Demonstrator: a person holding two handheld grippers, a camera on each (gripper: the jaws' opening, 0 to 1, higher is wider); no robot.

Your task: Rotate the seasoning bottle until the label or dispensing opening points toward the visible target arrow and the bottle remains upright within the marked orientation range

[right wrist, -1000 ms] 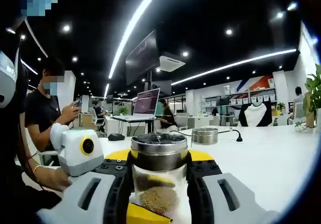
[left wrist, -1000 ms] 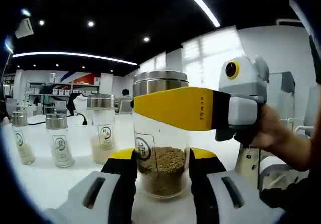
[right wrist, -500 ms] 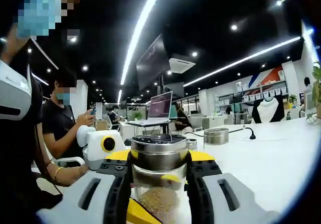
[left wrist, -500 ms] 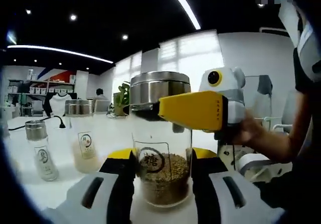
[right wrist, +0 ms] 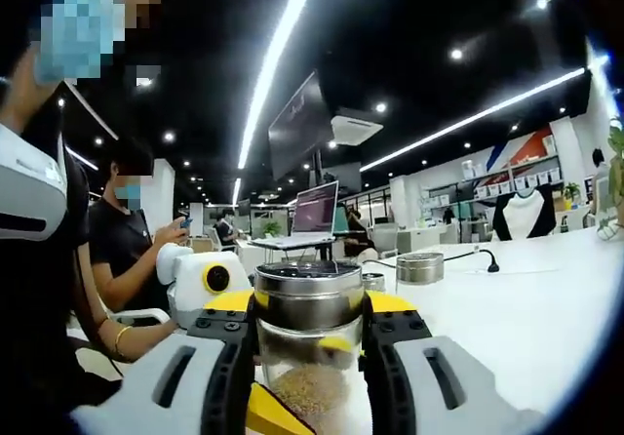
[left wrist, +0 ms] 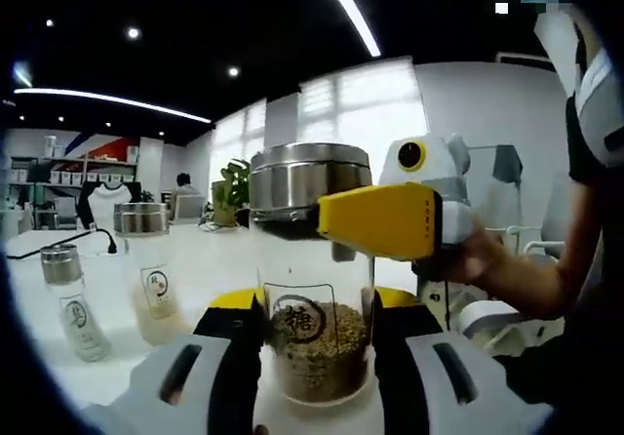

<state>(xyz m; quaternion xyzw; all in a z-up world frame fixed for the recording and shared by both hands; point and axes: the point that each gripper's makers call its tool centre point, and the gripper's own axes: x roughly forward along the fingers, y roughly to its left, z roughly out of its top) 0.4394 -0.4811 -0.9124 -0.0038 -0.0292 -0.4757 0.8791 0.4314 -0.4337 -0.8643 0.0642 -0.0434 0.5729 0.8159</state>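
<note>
At lower centre of the left gripper view, the left gripper (left wrist: pixel 314 357) was clamped on the upright seasoning bottle (left wrist: pixel 313 289). The right gripper (right wrist: pixel 310 357) clamped its steel lid (right wrist: pixel 309 294). Two smaller bottles (left wrist: pixel 146 269) stood left, behind.

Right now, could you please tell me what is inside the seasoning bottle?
The seasoning bottle holds brown granules filling its lower part. The round label and gripper jaws cover some; the steel cap hides the top.

Yellow/black jaws, grey-white gripper (left wrist: pixel 314 352) bodies
</note>
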